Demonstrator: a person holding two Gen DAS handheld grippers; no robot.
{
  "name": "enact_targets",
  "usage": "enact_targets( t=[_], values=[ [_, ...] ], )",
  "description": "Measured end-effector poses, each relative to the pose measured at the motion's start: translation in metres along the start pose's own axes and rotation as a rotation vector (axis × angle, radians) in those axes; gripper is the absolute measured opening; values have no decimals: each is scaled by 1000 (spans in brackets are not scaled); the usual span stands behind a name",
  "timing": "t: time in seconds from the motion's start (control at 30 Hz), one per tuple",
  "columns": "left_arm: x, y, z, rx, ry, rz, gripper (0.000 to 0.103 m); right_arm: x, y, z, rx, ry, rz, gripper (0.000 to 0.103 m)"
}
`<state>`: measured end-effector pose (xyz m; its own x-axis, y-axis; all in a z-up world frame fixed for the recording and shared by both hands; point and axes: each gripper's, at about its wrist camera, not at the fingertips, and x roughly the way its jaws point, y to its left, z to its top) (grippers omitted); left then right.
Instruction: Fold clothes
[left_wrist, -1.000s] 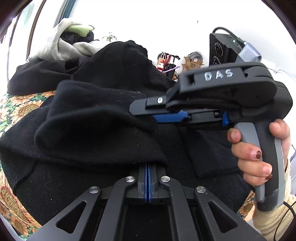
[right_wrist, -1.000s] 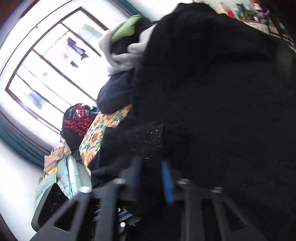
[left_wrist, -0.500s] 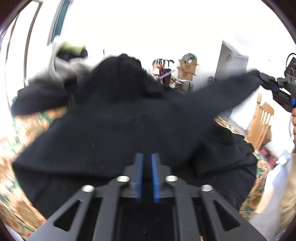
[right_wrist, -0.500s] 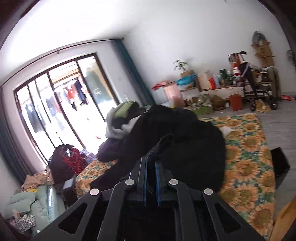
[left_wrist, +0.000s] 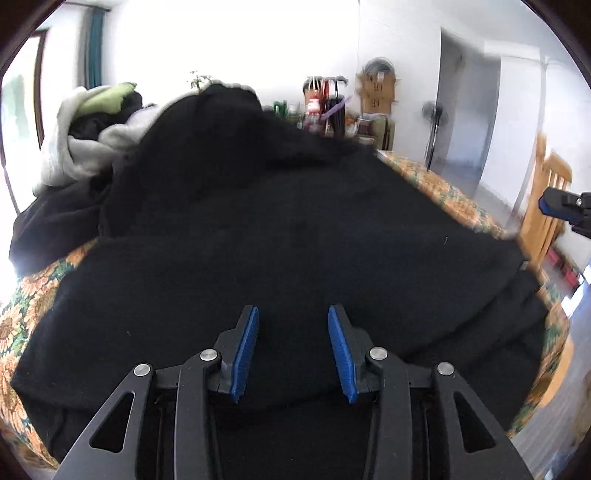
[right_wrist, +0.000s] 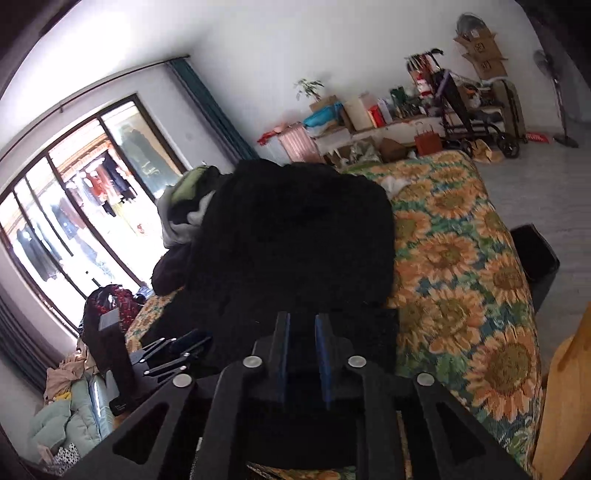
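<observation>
Left wrist view: left tongs (left_wrist: 291, 349) spread and opening, blue pads clear of the black knit garment (left_wrist: 280, 236) lying flat on the sunflower-print bed (left_wrist: 458, 206). Right tongs (right_wrist: 301, 356) opening too, narrow gap, nothing pinched, over same garment's edge. Behind: grey-green clothes heap (left_wrist: 88, 133); wooden chair (left_wrist: 546, 206) far right.

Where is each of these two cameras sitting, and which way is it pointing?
Left wrist: on the left gripper, looking down along its opening blue-padded jaws over the black knit garment; the right gripper's tip shows at the right edge.
Right wrist: on the right gripper, jaws opening, facing the garment, the sunflower-print bedspread and the window; the left gripper shows lower left.
Shared: garment, bedspread, the grey-and-green clothes pile.
</observation>
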<state>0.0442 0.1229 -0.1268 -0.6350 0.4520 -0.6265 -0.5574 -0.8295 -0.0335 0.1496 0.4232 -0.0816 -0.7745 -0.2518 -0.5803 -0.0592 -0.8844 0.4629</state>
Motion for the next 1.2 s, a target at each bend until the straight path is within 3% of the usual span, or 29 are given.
enact_targets(
  t=[0.1,0.17,0.3,0.4,0.47,0.5,0.6,0.67,0.8,0.97,1.07,1.2],
  values=[
    [1,8,1,-46,18,-34,40,6,-25,-10,80,27,-71,31],
    [1,10,1,-65,23,-57,40,6,-36,-12,122,26,-47,35],
    [-9,21,2,-112,-1,-88,40,13,-35,-13,114,58,-33,34],
    [-18,24,-1,-96,-26,-38,40,15,-33,-13,118,46,-33,31],
    [-14,23,-5,-74,8,-81,40,17,-31,-13,115,48,-27,31],
    [-13,22,-7,-62,20,-94,40,19,-30,-13,107,55,-27,29],
    [-15,14,-13,-13,-16,-51,40,20,-26,-14,95,57,-17,9],
    [-16,12,-15,2,-30,-47,39,17,-23,-14,85,33,-16,6],
    [-16,16,-17,5,-35,-72,38,1,-4,-2,34,-52,-6,5],
    [-23,15,-15,-18,-48,-141,38,-4,31,14,-48,-90,24,5],
    [-14,7,-17,18,-3,-97,41,-2,61,28,-109,-103,68,5],
    [-15,12,-20,-53,-28,-115,41,9,122,42,-245,-107,132,5]
  ],
)
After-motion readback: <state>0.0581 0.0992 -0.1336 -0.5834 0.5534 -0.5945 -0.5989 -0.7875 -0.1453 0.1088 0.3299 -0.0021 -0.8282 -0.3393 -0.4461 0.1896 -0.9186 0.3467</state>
